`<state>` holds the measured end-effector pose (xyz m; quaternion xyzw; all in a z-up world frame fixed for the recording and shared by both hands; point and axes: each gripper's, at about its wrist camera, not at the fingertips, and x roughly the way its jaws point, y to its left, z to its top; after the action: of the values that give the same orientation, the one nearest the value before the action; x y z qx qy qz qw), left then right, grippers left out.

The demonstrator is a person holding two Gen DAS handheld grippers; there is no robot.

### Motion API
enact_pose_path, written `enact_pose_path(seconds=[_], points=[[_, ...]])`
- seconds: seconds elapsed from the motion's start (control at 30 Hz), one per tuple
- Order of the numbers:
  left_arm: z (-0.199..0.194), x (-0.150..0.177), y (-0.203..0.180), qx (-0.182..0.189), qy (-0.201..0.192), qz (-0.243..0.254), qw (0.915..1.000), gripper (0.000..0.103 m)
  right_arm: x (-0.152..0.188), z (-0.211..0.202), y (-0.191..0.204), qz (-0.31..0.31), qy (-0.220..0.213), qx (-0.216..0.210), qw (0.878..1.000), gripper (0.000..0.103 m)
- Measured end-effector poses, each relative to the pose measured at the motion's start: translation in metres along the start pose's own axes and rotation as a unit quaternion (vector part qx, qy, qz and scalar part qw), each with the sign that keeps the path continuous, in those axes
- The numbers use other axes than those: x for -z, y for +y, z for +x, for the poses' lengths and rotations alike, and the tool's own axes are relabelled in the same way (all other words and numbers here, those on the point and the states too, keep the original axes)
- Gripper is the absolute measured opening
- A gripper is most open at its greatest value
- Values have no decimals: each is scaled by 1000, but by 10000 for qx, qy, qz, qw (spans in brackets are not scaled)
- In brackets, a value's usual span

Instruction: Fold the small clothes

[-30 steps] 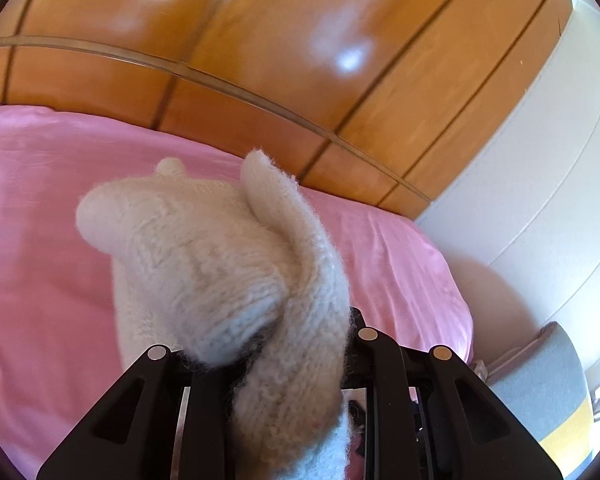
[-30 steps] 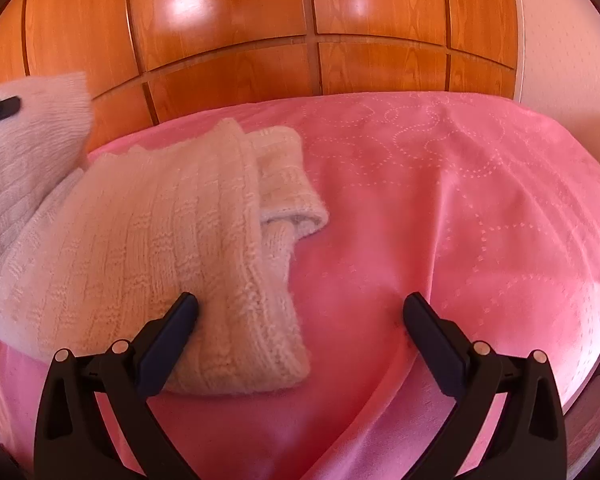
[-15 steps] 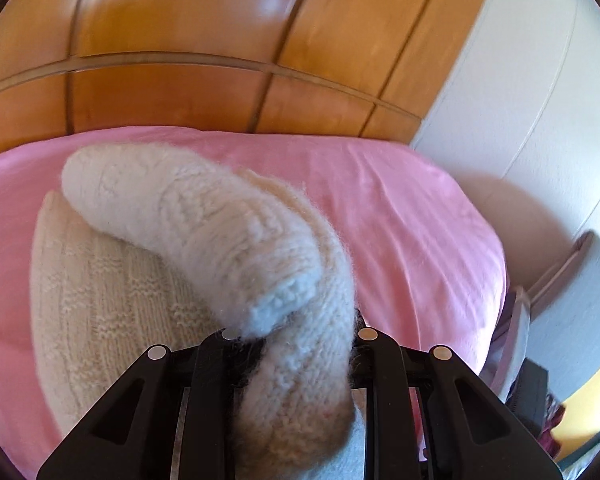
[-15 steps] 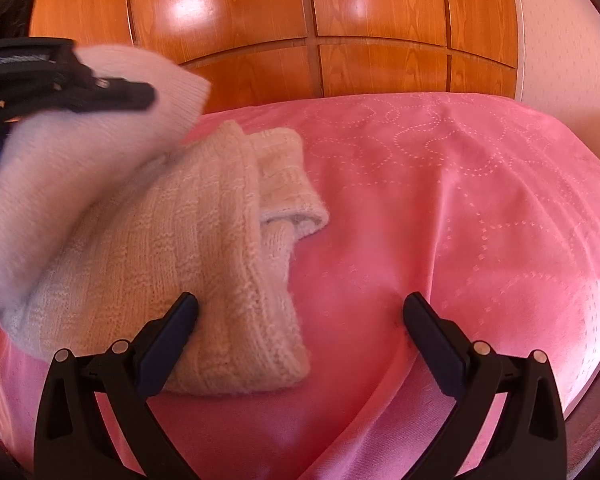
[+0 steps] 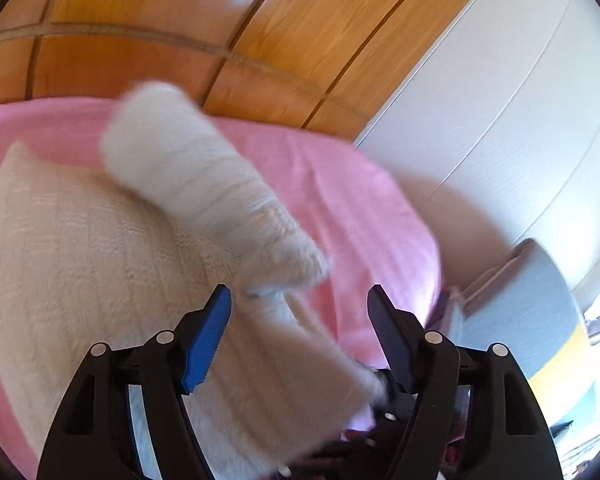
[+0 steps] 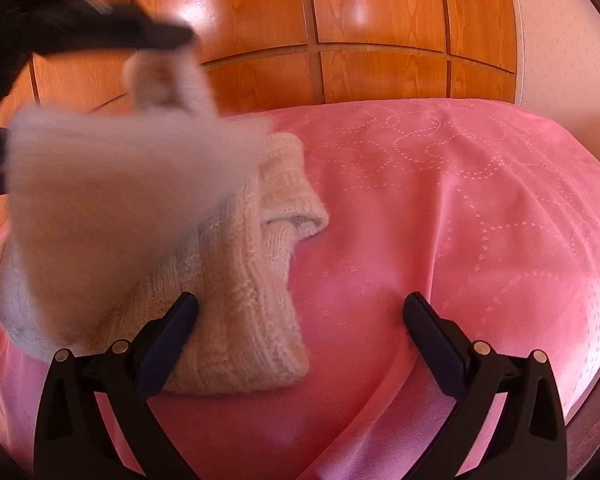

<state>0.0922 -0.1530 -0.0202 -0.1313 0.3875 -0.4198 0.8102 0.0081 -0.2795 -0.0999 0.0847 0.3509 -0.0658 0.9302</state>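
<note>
A cream knitted sweater lies partly folded on the pink bedspread; in the left wrist view its body spreads to the left. My left gripper is open above it, and a sleeve drops blurred between and ahead of its fingers. In the right wrist view that gripper is a dark blur over the falling sleeve. My right gripper is open and empty, low over the sweater's near right edge, its left finger over the knit.
A glossy wooden headboard rises behind the bed. In the left wrist view a white wall stands to the right, with a grey and yellow object beside the bed's right edge.
My left gripper has opened and let go of the sleeve, which falls over the sweater's body. It swung right across the sweater. My right gripper has not moved.
</note>
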Motion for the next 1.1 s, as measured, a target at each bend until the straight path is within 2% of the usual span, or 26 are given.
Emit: enact_pose_path(seconds=[0.03, 0.13, 0.23, 0.27, 0.37, 0.43, 0.5, 0.57, 0.67, 0.8, 0.87, 0.97, 1.0, 1.1], points=[[-8, 2, -1, -99, -131, 64, 9998, 70, 0, 1, 0, -2, -4, 1, 10000, 101], [-35, 9, 7, -867, -536, 234, 9945, 70, 1, 0, 1, -2, -7, 4, 10000, 101], [-51, 17, 28, -1515, -674, 140, 9861, 70, 1, -1, 1, -12, -5, 16, 10000, 101], [-54, 19, 34, -1657, -668, 164, 9838, 70, 1, -1, 1, -6, -4, 17, 10000, 101], [-55, 35, 40, -2327, -452, 516, 9701, 70, 0, -1, 2, -4, 20, 27, 10000, 101], [-53, 47, 42, -2514, -321, 756, 9644, 70, -1, -1, 2, 5, 57, 16, 10000, 101], [-51, 63, 48, -2558, -180, 840, 9629, 72, -3, -1, 1, -19, 108, 2, 9999, 101], [-55, 75, 59, -2402, -128, 580, 9689, 73, -3, -1, -1, -44, 160, -21, 9999, 101], [-63, 86, 84, -1891, -98, -174, 9818, 74, -4, -3, -3, -92, 250, -91, 9996, 101], [-77, 92, 77, -1779, -165, -120, 9838, 74, -6, -14, -13, 50, 356, -201, 9992, 101], [-88, 85, 73, -1597, -312, -290, 9863, 74, -10, -25, -24, 241, 251, -67, 9994, 101], [-109, 68, 67, -1513, -890, -487, 9833, 74, -17, -39, -43, 540, 83, 161, 9984, 101], [-114, 58, 65, -1529, -1065, -494, 9812, 74, -20, -44, -48, 633, 21, 250, 9977, 101], [-106, 27, 62, -1753, -1153, -437, 9768, 74, -30, -51, -53, 703, -120, 356, 9968, 101]])
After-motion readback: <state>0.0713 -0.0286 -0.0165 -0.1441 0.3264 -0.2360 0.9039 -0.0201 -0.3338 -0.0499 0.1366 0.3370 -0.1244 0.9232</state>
